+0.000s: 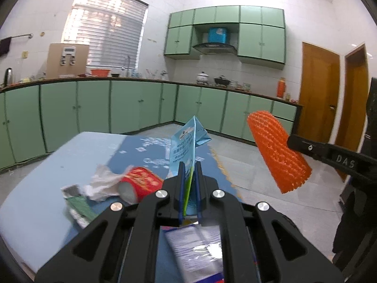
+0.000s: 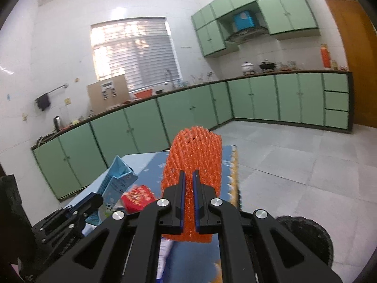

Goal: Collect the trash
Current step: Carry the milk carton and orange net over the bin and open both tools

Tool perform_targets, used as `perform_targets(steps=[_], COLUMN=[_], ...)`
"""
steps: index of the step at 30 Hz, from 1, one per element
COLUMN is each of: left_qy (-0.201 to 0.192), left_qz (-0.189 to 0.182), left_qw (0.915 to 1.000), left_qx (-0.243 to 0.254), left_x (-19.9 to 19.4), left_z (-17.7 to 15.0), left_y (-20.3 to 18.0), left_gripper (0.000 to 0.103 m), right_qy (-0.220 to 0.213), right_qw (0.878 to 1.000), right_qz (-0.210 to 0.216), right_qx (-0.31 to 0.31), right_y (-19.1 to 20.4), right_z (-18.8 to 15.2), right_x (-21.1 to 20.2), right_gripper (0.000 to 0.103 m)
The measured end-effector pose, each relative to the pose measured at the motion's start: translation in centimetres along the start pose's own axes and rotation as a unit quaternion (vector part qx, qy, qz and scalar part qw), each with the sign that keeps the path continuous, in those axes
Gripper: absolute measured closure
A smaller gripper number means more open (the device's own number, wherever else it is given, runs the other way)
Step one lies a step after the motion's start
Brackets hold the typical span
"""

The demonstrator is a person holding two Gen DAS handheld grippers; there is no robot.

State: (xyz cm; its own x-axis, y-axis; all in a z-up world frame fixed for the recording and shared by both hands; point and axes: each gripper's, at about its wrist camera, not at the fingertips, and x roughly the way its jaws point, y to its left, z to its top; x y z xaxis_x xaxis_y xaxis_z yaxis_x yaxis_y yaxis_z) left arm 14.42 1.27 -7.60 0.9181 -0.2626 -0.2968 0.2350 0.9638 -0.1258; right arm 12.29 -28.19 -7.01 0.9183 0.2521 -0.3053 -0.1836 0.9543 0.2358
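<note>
Left hand-held gripper [image 1: 189, 165] is clenched on a flattened blue milk carton [image 1: 186, 141], held upright and clear of the worktop [image 1: 35, 207]. Right hand-held gripper [image 2: 188, 175] is clenched on an orange foam net sleeve [image 2: 194, 151], also lifted, out past the worktop's right edge over the floor [image 2: 294, 165].

Still lying on the worktop near its left side: red paper cup [image 1: 139, 184] on its side, crumpled white tissue [image 1: 103, 184] touching it, green-and-white wrapper [image 1: 77, 205] just beside, silver-faced flat pack [image 1: 195, 247] under the left jaws at the near edge.

Risks, judged:
- Carton is pinched by a thin flap; a quick swing could let it pivot or slip.
- Net sleeve is soft and springy; it may squirm out of the pads.
- No bin in view, so the drop-off point is unknown.

Room: open tiled floor right and ahead; green cabinets [image 1: 94, 108] well apart.
</note>
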Motion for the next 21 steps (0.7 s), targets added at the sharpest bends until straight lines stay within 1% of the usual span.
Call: perform_targets(steps=[6, 9, 11, 13, 15, 18, 21], left_qy=[0.009, 0.020, 0.025, 0.030, 0.035, 0.045, 0.060], left_qz=[-0.061, -0.096, -0.119, -0.134, -0.144, -0.151, -0.155], left_qw=[0.9981, 0.9951, 0.9925, 0.9904, 0.9886, 0.9867, 0.9849], left_qx=[0.010, 0.009, 0.013, 0.019, 0.026, 0.039, 0.046], left_x=[1.1, 2.2, 2.9, 3.6, 4.4, 5.8, 7.2], left_z=[-0.6, -1.1, -1.6, -2.2, -2.9, -4.1, -5.0], left_y=[-5.3, -8.4, -10.7, -12.6, -14.3, -16.7, -17.9], left_gripper=[0.096, 0.096, 0.097, 0.097, 0.097, 0.096, 0.096], right_qy=[0.005, 0.017, 0.020, 0.025, 0.033, 0.042, 0.049], right_qw=[0.998, 0.995, 0.994, 0.991, 0.989, 0.986, 0.985], right_qz=[-0.060, -0.093, -0.107, -0.126, -0.140, -0.150, -0.156], right_qx=[0.011, 0.017, 0.026, 0.033, 0.040, 0.051, 0.054], right_y=[-4.7, -7.4, -8.8, -10.7, -12.3, -14.2, -15.2], right_z=[-0.5, -1.3, -1.8, -2.5, -3.2, -4.2, -4.8], right_x=[-2.5, -3.6, -4.3, -4.8, -5.0, -5.0, -4.6], right_gripper=[0.097, 0.097, 0.097, 0.097, 0.097, 0.097, 0.095])
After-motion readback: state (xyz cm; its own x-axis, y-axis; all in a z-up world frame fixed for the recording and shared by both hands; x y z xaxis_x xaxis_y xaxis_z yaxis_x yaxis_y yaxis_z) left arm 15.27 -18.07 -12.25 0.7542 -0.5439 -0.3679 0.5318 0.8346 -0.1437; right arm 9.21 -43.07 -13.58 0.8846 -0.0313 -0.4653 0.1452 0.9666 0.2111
